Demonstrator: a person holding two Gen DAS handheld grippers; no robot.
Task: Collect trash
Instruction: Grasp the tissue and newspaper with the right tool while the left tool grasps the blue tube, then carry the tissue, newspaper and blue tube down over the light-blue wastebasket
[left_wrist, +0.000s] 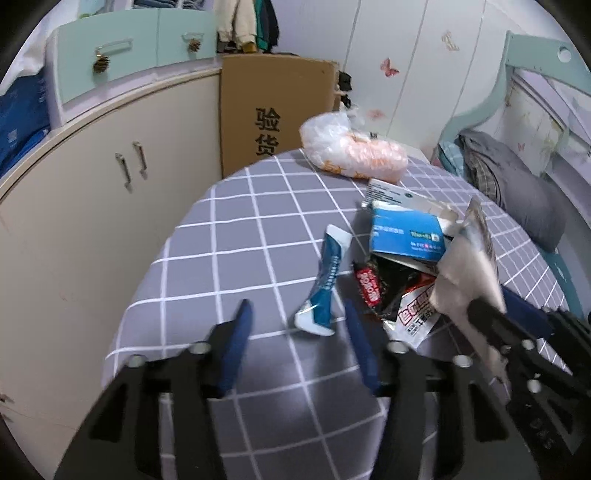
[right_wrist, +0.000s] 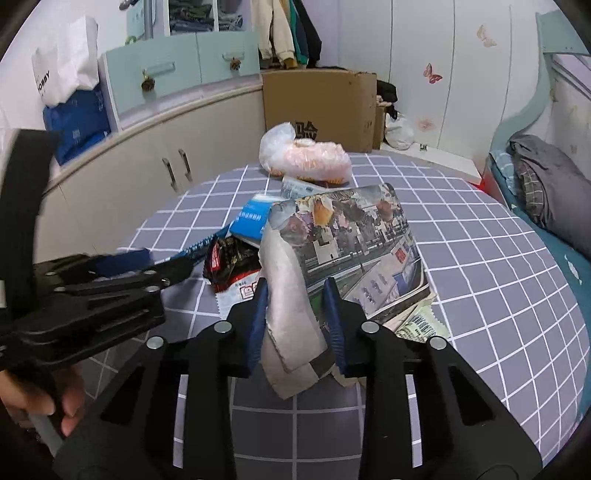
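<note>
grey tablecloth (left_wrist: 229, 236) with white grid, blue-white tube (left_wrist: 325, 280), blue box (left_wrist: 406, 236), red-black wrapper (left_wrist: 373, 284), colour-printed newspaper (right_wrist: 354, 243), translucent white bag (left_wrist: 351, 147) with orange contents, brown cardboard box (left_wrist: 273, 107), black print, mint-green drawers (left_wrist: 133, 51)

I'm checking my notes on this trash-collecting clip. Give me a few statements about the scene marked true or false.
1. The right gripper has folded newspaper between its fingers. True.
2. The left gripper grips the blue-and-white tube. False: its fingers stand apart, with the tube lying on the cloth beyond them.
3. The tablecloth is grey with a white grid. True.
4. The plastic bag sits at the near edge. False: it lies at the far side, by the cardboard box.
</note>
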